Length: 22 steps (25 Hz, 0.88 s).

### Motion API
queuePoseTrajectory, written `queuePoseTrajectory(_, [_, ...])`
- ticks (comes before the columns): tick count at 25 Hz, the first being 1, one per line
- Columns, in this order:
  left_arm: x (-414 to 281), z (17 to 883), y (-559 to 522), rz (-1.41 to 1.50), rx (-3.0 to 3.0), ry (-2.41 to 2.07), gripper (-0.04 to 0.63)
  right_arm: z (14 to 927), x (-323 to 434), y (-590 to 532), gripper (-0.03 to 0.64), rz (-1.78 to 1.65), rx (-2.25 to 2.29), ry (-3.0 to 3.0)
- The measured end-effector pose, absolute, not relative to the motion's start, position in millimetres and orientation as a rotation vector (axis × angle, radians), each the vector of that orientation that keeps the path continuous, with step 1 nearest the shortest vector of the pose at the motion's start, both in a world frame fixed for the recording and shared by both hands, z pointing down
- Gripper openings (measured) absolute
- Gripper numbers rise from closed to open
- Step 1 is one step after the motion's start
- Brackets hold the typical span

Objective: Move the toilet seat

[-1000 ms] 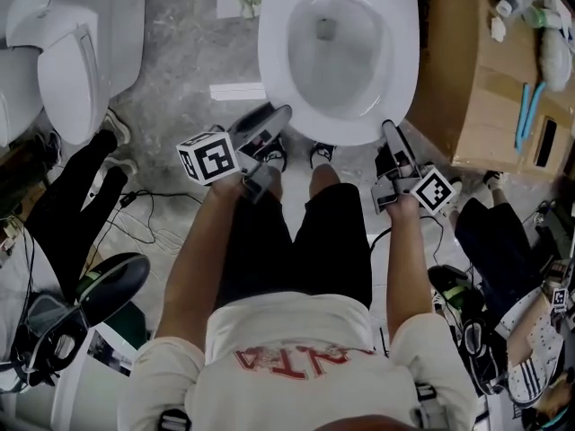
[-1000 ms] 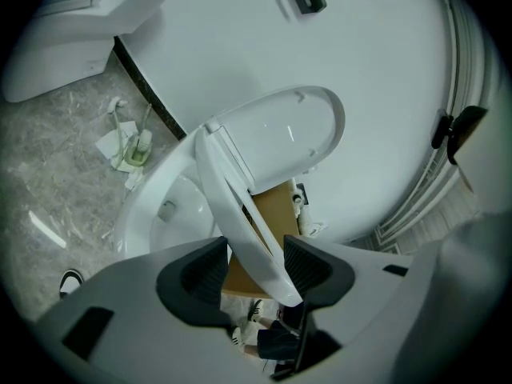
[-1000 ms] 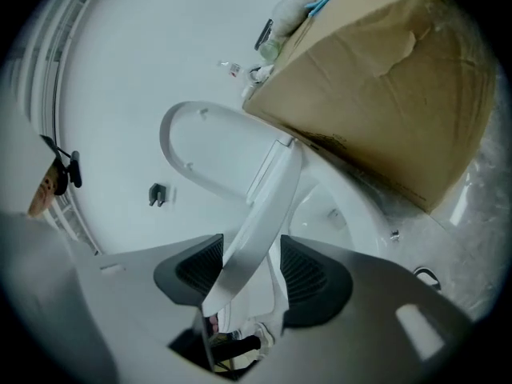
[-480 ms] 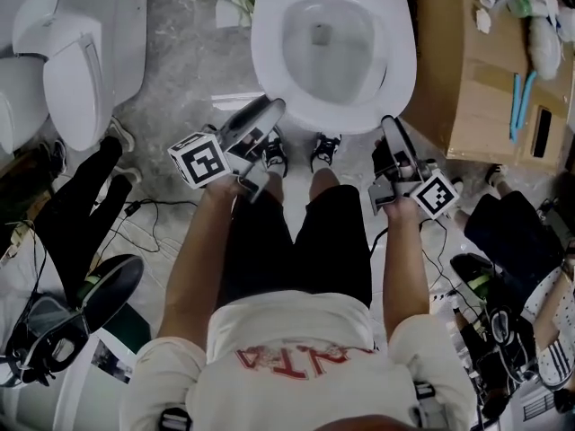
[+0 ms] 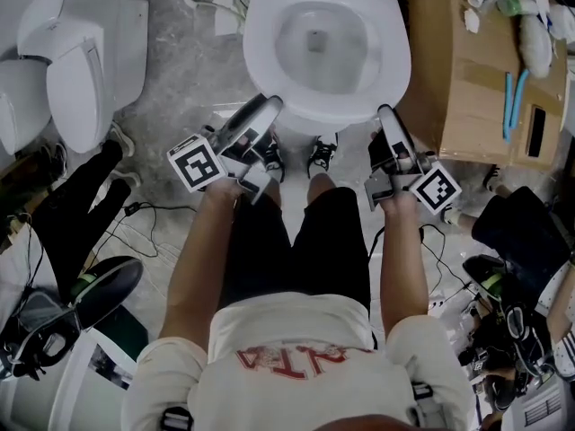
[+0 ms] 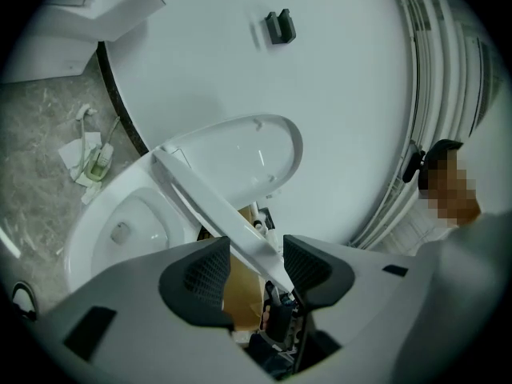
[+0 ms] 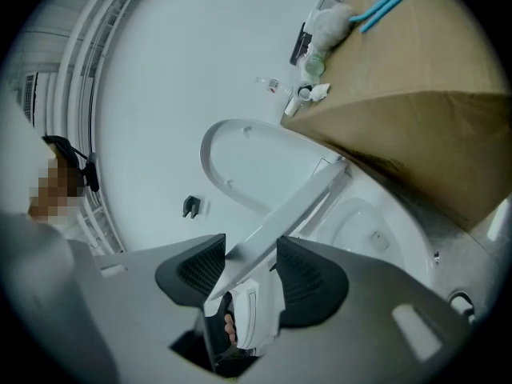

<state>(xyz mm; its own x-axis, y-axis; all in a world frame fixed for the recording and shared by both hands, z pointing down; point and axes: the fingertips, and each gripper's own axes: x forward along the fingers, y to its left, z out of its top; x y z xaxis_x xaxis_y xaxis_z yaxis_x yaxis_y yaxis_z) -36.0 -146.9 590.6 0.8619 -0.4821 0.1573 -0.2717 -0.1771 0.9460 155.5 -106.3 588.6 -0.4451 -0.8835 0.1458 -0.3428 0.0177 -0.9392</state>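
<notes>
The white toilet (image 5: 325, 43) stands at the top middle of the head view, and both grippers reach its front. My left gripper (image 5: 259, 115) is at the front left of the toilet seat (image 5: 334, 115), my right gripper (image 5: 386, 124) at the front right. In the left gripper view the seat (image 6: 204, 202) runs slanted between the jaws of the left gripper (image 6: 258, 250), lifted off the bowl (image 6: 104, 238), with the raised lid (image 6: 240, 154) behind. In the right gripper view the seat (image 7: 308, 202) lies between the pads of the right gripper (image 7: 250, 250), above the bowl (image 7: 376, 230).
A second toilet (image 5: 81, 61) stands at the left. A cardboard box (image 5: 467, 79) with blue tools (image 5: 514, 97) and bottles stands right of the bowl. Cables (image 5: 135, 212) and shoes lie on the floor. Bystanders' legs (image 5: 67, 200) flank me on both sides.
The head camera has shifted, so the toilet lies higher in the picture. Both grippers have stayed at the seat's front rim and have risen with it in the picture.
</notes>
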Motion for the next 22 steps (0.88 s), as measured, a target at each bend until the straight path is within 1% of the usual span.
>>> queuePoseTrajectory(4, [-32.8, 581.5, -149.1, -0.223, 1.778, -0.595, 0.184, 579.0, 156.7, -112.3, 0.199, -1.436, -1.249, 1.809])
queuePoseTrajectory(9, [-31.4, 573.5, -156.2, -0.303, 1.692, -0.608, 0.171, 568.1, 156.6, -123.2, 0.2, -1.45, -1.228, 1.812])
queuePoseTrajectory(22, [-29.0, 552.1, -184.1, -0.328, 1.686, -0.659, 0.172, 548.8, 153.4, -138.4, 0.196, -1.491, -1.188, 1.925])
